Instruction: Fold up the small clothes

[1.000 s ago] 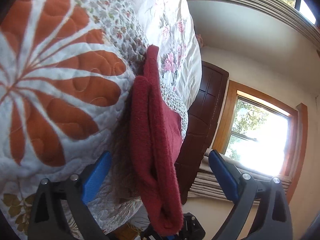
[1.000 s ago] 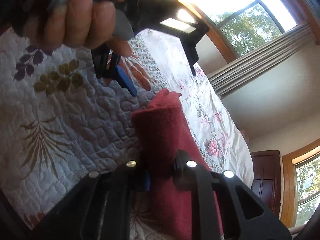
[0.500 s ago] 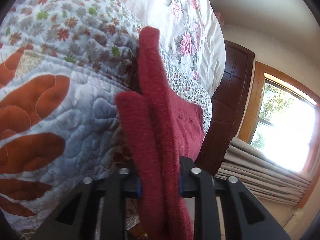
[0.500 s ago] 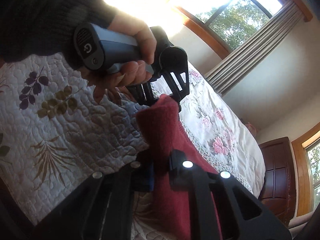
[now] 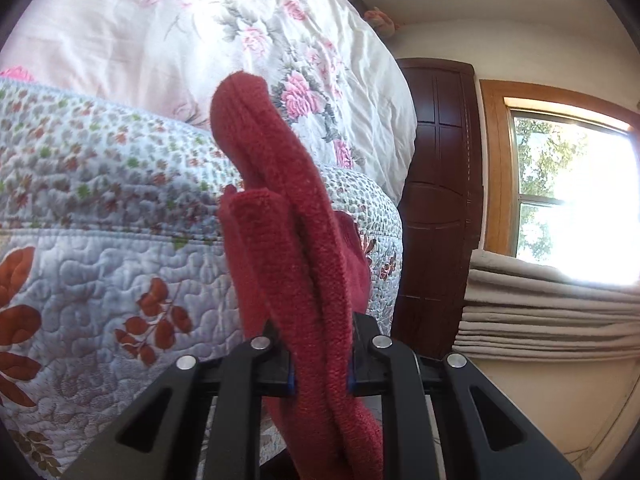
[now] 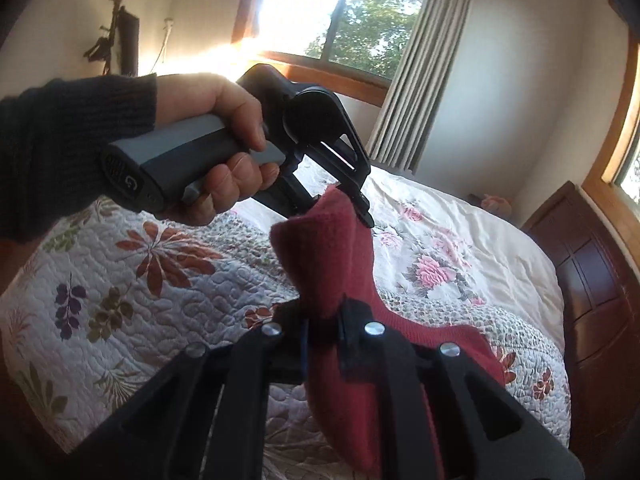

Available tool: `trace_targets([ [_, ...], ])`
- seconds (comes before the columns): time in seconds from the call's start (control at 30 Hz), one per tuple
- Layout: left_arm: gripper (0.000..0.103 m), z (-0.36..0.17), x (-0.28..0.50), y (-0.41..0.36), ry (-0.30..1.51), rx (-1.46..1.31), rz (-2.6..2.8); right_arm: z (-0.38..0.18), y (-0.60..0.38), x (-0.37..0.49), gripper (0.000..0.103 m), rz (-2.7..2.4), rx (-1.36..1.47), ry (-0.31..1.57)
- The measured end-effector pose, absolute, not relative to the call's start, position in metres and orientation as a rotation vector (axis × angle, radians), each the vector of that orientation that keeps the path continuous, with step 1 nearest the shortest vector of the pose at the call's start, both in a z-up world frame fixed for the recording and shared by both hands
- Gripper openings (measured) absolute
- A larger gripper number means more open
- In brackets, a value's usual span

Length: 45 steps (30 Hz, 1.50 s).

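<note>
left gripper point(image 5: 320, 364): jaws clamped on red garment point(image 5: 288, 240) | right gripper point(image 6: 322, 344): jaws clamped on same garment | above quilted bed point(image 6: 120, 280)

We see one small red knitted garment point(image 5: 288, 248), thick and fuzzy, gathered in several layers. It is lifted above the quilted bed cover point(image 5: 100, 240), stretched between two held ends, with its lower part hanging down point(image 6: 360, 400).

You hold a plain dark red knit garment point(image 5: 296, 240). Lower left of your frame: pale quilt point(image 5: 80, 264), rust-orange leaf print. Top: cream sheet point(image 5: 200, 20), pink roses.
</note>
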State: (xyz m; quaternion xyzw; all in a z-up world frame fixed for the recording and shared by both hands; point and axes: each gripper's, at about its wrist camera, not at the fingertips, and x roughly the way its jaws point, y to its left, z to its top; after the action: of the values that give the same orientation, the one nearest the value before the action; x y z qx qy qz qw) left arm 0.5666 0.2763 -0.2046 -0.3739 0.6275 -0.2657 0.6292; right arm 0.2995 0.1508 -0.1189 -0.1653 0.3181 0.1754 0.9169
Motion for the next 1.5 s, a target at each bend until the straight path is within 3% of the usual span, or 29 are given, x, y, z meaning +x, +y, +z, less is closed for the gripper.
trace_targets([
  [0.37, 0.016, -0.174, 0.581, 0.135, 1.527, -0.573, -0.600, -0.114, 0.014, 0.313, 0.009, 0.226, 0.050, 0.657],
  [0.73, 0.016, -0.220, 0.579, 0.000, 1.675, -0.306, -0.526, -0.173, -0.112, 0.308, 0.009, 0.167, 0.517, 0.715],
  [1.07, 0.016, -0.243, 0.566, -0.066, 1.713, -0.099, -0.431, -0.212, -0.160, 0.292, 0.009, 0.161, 0.696, 0.739],
  [1.1, 0.020, -0.243, 0.565, -0.072, 1.709, -0.082, -0.423, -0.219, -0.166, 0.292, 0.009, 0.166, 0.728, 0.746],
  [1.13, 0.036, -0.245, 0.565, -0.075, 1.700, -0.077, -0.428, -0.227, -0.171, 0.292, 0.009, 0.171, 0.763, 0.759],
  [1.17, 0.045, -0.243, 0.564, -0.078, 1.675, -0.090, -0.443, -0.237, -0.177, 0.293, 0.009, 0.182, 0.802, 0.775],
  [1.2, 0.067, -0.240, 0.564, -0.079, 1.642, -0.107, -0.459, -0.249, -0.184, 0.292, 0.009, 0.183, 0.847, 0.788],
  [1.23, 0.074, -0.235, 0.563, -0.078, 1.599, -0.128, -0.468, -0.262, -0.192, 0.291, 0.010, 0.184, 0.894, 0.808],
  [1.37, 0.079, -0.207, 0.547, -0.048, 1.446, -0.240, -0.525, -0.296, -0.217, 0.283, 0.025, 0.319, 1.051, 0.871],
  [1.43, 0.080, -0.191, 0.529, -0.026, 1.371, -0.276, -0.571, -0.298, -0.227, 0.283, 0.040, 0.396, 1.075, 0.893],
  [1.47, 0.080, -0.184, 0.516, -0.013, 1.331, -0.280, -0.594, -0.300, -0.232, 0.286, 0.056, 0.423, 1.108, 0.912],
  [1.5, 0.080, -0.178, 0.502, 0.000, 1.294, -0.279, -0.611, -0.301, -0.237, 0.289, 0.063, 0.442, 1.134, 0.931],
])
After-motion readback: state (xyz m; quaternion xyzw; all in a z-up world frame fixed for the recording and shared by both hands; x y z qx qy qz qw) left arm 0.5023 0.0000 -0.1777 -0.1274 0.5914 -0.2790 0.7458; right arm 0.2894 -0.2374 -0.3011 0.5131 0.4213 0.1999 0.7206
